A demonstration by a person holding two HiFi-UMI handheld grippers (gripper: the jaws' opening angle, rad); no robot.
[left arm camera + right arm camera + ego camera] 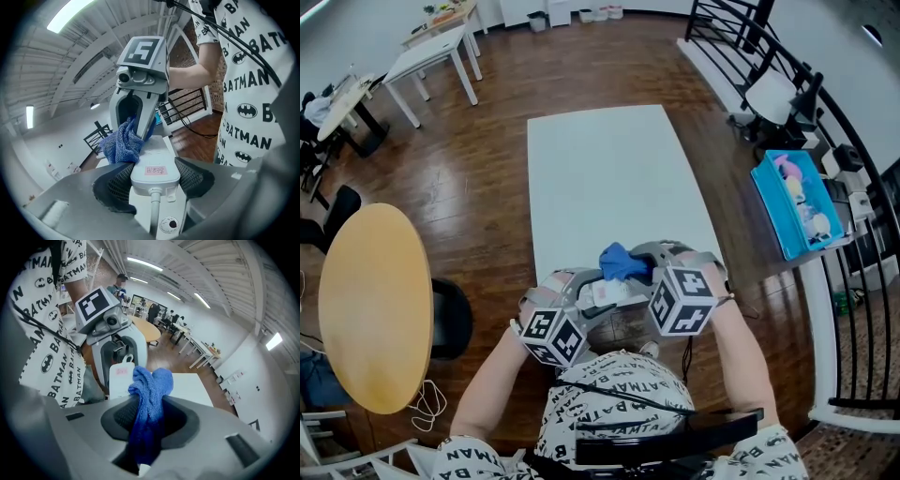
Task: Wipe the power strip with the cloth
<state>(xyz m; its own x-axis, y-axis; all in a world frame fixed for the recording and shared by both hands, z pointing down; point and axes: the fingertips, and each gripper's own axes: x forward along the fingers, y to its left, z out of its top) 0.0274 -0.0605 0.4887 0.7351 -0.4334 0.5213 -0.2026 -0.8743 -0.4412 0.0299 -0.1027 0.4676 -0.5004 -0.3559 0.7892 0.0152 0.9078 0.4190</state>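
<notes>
Power strip [154,165]: the white strip is held in front of the person's body, over the near end of the white table [600,169]. Whether its far end rests on the table cannot be told.
Left gripper [154,177]: its jaws are clenched on the cord end of the power strip, one ribbed pad on each long side. The cord [153,206] is let out between the jaws toward the camera. The strip is gripped at this end, it is judged, so that most of its face is left bare for wiping.
Cloth [151,380]: the blue cloth is bunched and pinched in its middle, so that a soft wad is pushed out ahead of the jaws. That wad, not the hard fingers, is what is offered to the strip.
Right gripper [150,420]: its jaws are closed on the cloth, and nothing else is held between them. It is pointed at the left gripper from the opposite side.
Contact: in the left gripper view the wad is laid against the strip's upper face, near its left edge and beyond the pink label [156,170].
Step in hand: the wiping is judged to be under way, with one tool used as a clamp and the other as the wiper.
</notes>
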